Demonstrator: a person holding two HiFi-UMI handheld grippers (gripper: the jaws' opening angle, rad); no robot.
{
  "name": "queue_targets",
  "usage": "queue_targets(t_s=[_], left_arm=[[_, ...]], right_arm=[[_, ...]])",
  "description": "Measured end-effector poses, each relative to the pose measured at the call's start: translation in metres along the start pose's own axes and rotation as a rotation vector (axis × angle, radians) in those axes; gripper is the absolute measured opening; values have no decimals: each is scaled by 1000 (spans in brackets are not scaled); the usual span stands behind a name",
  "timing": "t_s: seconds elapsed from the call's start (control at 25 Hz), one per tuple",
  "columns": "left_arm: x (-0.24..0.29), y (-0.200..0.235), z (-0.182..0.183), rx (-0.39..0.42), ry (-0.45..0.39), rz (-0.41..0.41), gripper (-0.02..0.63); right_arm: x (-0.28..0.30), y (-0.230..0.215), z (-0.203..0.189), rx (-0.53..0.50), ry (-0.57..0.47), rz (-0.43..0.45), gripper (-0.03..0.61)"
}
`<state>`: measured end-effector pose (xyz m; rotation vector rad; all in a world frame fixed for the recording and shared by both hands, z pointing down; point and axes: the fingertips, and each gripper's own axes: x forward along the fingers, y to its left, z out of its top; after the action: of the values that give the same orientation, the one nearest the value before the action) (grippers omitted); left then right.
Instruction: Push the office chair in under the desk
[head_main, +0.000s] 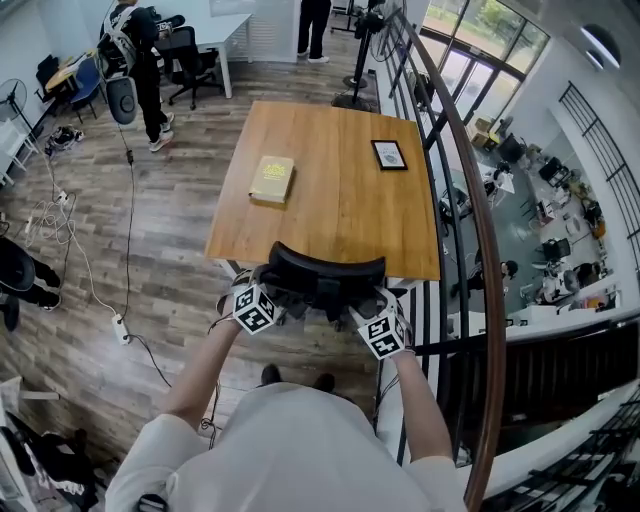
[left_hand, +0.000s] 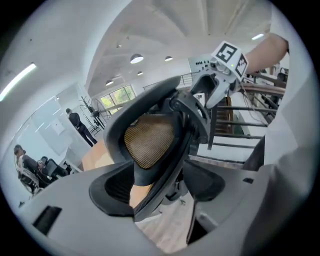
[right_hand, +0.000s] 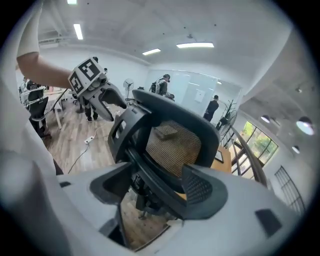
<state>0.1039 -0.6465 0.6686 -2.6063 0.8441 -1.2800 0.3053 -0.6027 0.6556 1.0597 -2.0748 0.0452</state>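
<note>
The black mesh-backed office chair (head_main: 325, 272) stands at the near edge of the rectangular wooden surface (head_main: 340, 190). Its backrest rim passes between the spread jaws of the left gripper (head_main: 270, 298) and the right gripper (head_main: 370, 312), and the pads seem not to press it. A dark curved railing (head_main: 470, 200) runs close on the right, with open plank floor (head_main: 170, 260) to the left.

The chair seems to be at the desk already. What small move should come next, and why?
Probably draw both away: the left gripper and right gripper stand open, pads off the chair back, which already sits at the near edge of the desk.
</note>
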Motion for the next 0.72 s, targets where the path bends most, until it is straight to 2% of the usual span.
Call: queue_targets(t_s=[0.2,0.36,0.48,0.72], left_arm=[[-28,-2,28,-124,-130,8,296],[-49,3,53,-149,-214,14,296],[-66,9,72,-183,-277,25,296],[-100,27,96,-384,-404,29,282]], right_arm=[[-24,-4,25,86,-107,-3,311],[-48,-14,57,171,-223,-13,311],[-65,-21,73,198,-255,-32,311],[-91,-30,94,263,-297,-35,310]])
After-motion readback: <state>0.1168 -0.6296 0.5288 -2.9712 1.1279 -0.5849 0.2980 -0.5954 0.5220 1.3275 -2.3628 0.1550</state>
